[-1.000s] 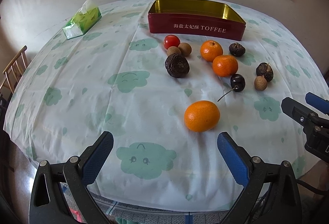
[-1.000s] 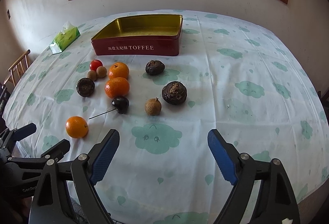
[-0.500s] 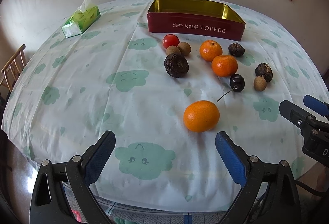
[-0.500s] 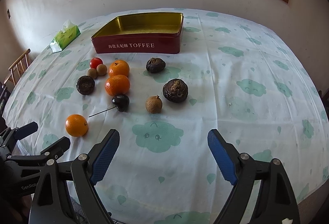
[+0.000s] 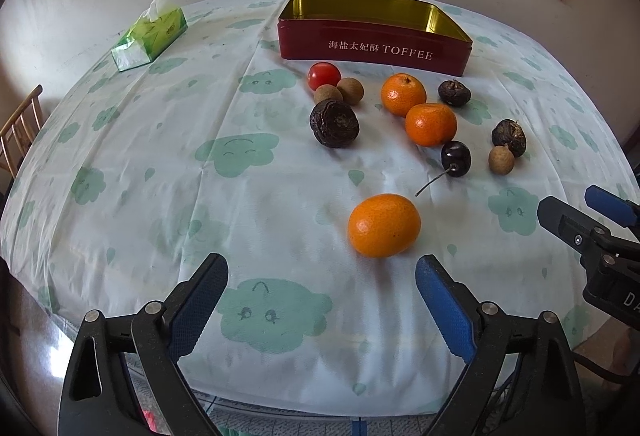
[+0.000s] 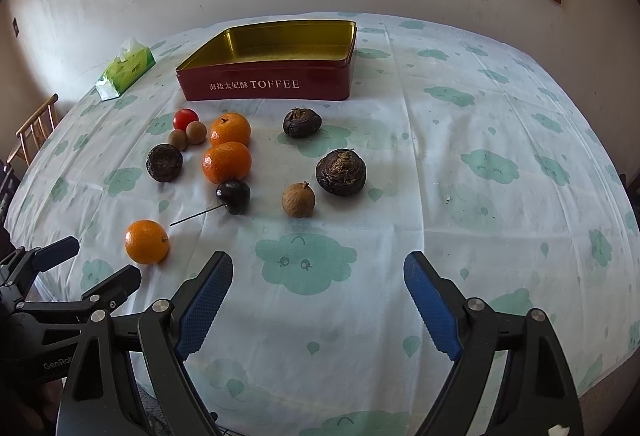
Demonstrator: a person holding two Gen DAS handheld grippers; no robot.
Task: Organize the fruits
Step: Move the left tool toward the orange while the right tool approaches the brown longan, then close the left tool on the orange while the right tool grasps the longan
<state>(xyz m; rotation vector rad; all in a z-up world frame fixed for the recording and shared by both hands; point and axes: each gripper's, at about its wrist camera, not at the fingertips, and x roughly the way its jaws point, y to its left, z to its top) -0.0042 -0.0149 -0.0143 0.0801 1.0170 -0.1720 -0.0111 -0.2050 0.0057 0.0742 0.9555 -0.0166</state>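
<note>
A red TOFFEE tin (image 5: 376, 49) stands empty at the back of the cloud-print tablecloth. In front of it lie a cherry tomato (image 5: 324, 75), small brown longans (image 5: 350, 89), dark wrinkled water chestnuts (image 5: 334, 123), two oranges (image 5: 431, 125) and a dark cherry (image 5: 456, 157). A third orange (image 5: 384, 226) lies alone, nearest me. My left gripper (image 5: 322, 262) hovers just short of it, its jaws closing with nothing between them. My right gripper (image 6: 318, 258) is open over bare cloth, short of a longan (image 6: 298, 199).
A green tissue pack (image 5: 150, 33) lies at the back left. A wooden chair (image 5: 20, 127) stands past the table's left edge. The table's near edge runs just under both grippers. A wall with a window rises behind the tin.
The left gripper's fingers have come slightly closer together. Both views have hardly shifted and no fruit has moved.
</note>
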